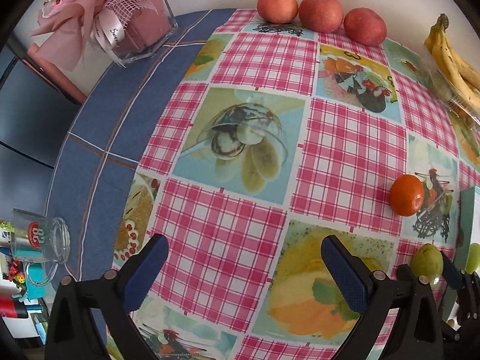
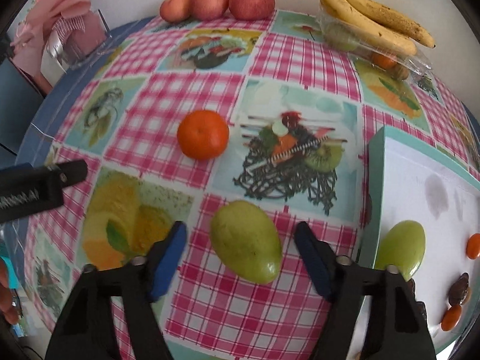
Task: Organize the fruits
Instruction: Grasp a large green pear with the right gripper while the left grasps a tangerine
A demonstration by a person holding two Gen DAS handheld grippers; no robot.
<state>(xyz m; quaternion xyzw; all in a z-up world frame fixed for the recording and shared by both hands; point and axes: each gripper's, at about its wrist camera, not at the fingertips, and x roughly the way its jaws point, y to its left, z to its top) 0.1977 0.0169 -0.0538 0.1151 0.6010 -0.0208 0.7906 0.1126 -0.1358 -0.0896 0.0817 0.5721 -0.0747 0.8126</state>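
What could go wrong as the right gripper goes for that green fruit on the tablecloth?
The green fruit is smooth, oval and lies slanted between the open fingers of the right gripper, so it might squirt out or roll. The white box stands close beside it, so the outer finger could bump its wall.

Open desk ahead of the right jaws; green mango between them, box wall just right, tangerine ahead-left.

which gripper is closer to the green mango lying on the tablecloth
Right. The right gripper straddles the green mango, pads not touching. The left gripper hangs over bare tablecloth beside it.
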